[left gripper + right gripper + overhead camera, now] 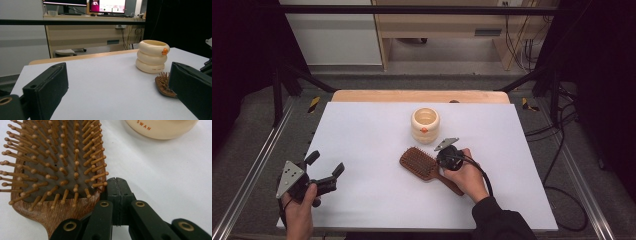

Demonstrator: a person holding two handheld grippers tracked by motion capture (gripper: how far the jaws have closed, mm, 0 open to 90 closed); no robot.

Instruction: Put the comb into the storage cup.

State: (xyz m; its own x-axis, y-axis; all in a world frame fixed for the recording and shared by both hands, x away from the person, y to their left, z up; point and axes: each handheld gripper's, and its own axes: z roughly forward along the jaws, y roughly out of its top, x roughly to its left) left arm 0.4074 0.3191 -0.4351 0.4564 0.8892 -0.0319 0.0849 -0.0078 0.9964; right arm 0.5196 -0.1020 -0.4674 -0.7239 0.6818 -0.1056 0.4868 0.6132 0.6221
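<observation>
At the near edge of the white table [377,200], in the high view, the person's left hand [298,212] comes up from the bottom and grasps the left gripper [326,167] from behind, wrist straight, the grey three-cornered plate on top tilted toward the left; its two black jaws stand wide apart and point toward the middle of the table with nothing between them; the left gripper view looks out level over the tabletop between those parted jaws. To the right and a little farther in, the right hand [469,175], coming out of a dark sleeve [499,220], is angled inward toward the left and wraps the right gripper [117,185], whose nose points down at the table; in the right gripper view its jaws are pressed flat together, holding nothing, and their tip sits just beside the edge of the wooden hairbrush [424,166], at the corner where the head narrows to the handle; whether tip and wood touch I cannot tell. The hairbrush lies bristles up near the table's centre, head toward the left, handle running under the right hand. Just beyond it stands the cream ringed cup [425,125], upright, apart from the brush.
</observation>
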